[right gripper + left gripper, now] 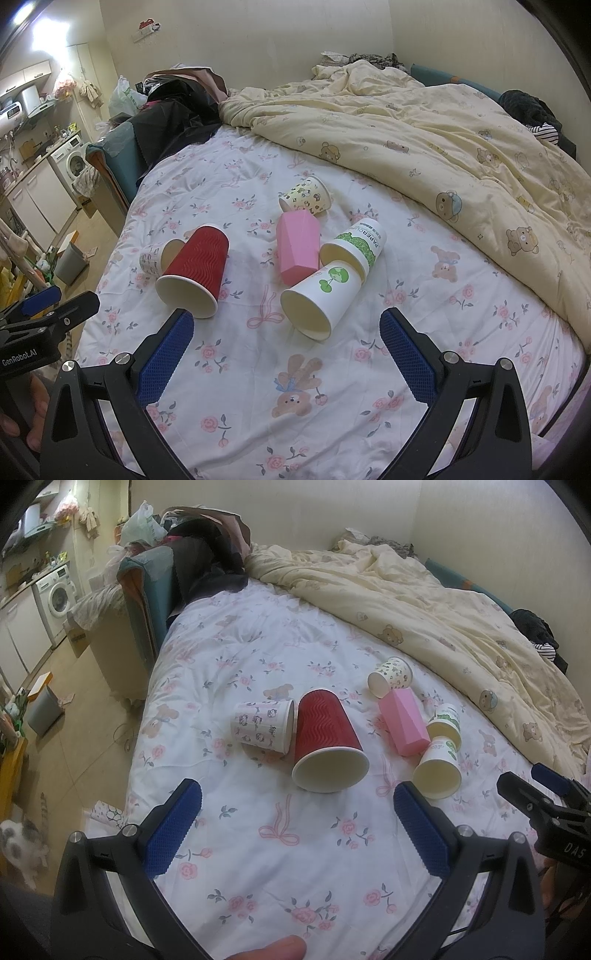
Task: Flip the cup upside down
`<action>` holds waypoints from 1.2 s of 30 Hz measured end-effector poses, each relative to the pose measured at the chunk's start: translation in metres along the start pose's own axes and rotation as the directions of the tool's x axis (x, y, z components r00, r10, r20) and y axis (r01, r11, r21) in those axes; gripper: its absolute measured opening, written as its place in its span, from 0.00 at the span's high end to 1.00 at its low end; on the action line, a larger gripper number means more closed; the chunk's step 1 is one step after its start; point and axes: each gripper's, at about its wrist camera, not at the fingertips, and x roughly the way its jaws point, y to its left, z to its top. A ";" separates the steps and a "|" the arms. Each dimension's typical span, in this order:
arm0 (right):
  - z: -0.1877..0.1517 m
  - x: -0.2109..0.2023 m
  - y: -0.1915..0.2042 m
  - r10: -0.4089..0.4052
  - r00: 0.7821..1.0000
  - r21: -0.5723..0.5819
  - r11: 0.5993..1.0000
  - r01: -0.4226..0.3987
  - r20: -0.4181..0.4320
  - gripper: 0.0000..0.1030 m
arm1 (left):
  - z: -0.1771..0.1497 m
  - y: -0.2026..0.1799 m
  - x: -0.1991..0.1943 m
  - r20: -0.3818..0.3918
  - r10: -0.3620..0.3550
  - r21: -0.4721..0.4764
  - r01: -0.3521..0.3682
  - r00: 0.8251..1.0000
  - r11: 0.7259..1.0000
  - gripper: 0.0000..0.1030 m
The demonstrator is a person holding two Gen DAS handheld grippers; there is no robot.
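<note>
your left gripper (295, 819) hung with its blue pads (173, 827) wide apart and nothing between them, low over the floral white bedsheet (258, 867); your right gripper (286, 350) was just as open and just as empty. every cup lay on its side, none yet flipped, so the step in hand looked like the first approach and grasp

taking the ribbed red paper cup (325, 738) as the landmark: it lay nearest the left gripper, mouth toward you, with the small white paper cup printed with little animals (262, 725) touching its far-left side. right of it, a short way off, lay the faceted pink plastic cup (402, 722); beyond that the cream patterned paper cup (391, 675). farthest right sat two white paper cups with green print (332, 291), one seeming nested in the other's mouth

you would likely have done well to pinch the red cup across its wall near the middle, gently since paper crushes, lift clear of its neighbour, then turn it rim-down onto a flat patch

each visible mouth showed a bare interior; the pink cup's inside was hidden
</note>
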 end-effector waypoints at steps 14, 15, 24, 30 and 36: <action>0.000 0.000 0.000 0.000 1.000 0.001 1.000 0.000 -0.001 0.00 | -0.002 0.002 0.001 0.005 -0.008 -0.006 0.008 1.000 1.000 0.00; 0.000 0.001 0.001 0.000 1.000 0.001 1.000 0.000 -0.001 0.00 | -0.002 0.002 0.001 0.004 -0.008 -0.006 0.008 1.000 1.000 0.00; 0.000 0.001 0.001 -0.003 1.000 -0.001 1.000 0.003 -0.002 0.00 | -0.003 0.002 0.001 0.003 -0.008 -0.007 0.008 1.000 1.000 0.00; 0.000 0.001 0.001 -0.004 1.000 -0.001 1.000 0.004 -0.002 0.00 | -0.004 0.001 0.001 0.000 -0.010 -0.009 0.010 1.000 1.000 0.00; 0.000 0.001 0.000 -0.003 1.000 -0.001 1.000 0.003 -0.003 0.00 | -0.004 0.001 0.001 0.003 -0.013 -0.011 0.013 1.000 1.000 0.00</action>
